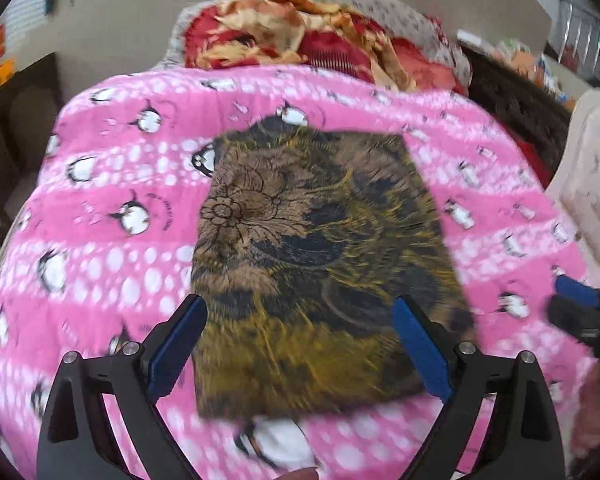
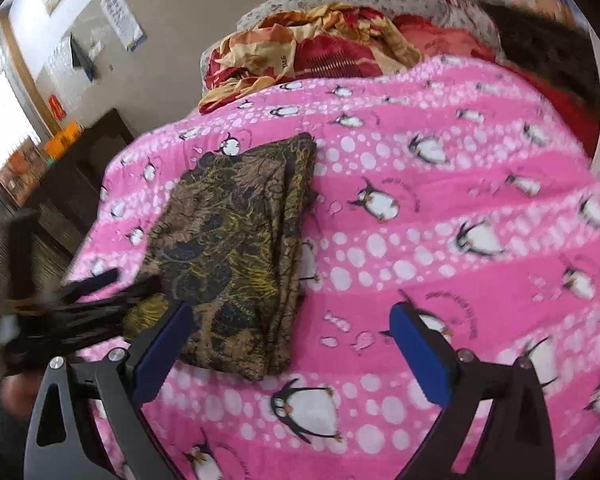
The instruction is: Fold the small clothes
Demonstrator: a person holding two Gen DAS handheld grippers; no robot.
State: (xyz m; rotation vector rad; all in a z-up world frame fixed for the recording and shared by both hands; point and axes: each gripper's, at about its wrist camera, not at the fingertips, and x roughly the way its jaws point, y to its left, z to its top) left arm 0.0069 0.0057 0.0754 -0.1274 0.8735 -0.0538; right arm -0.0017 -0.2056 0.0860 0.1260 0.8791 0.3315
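folded cloth [image 1: 316,264] on pink blanket [image 1: 112,264] | both tools spread, empty

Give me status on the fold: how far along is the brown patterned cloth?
Done: the brown patterned cloth lies on the pink penguin blanket as a compact rectangle, with stacked layers showing along its right edge. In hand: nothing. The left gripper is open over the cloth, and the right gripper is open beside it. Left: perhaps a final tidy; the red and orange fabric heap behind is unfolded, possibly next.
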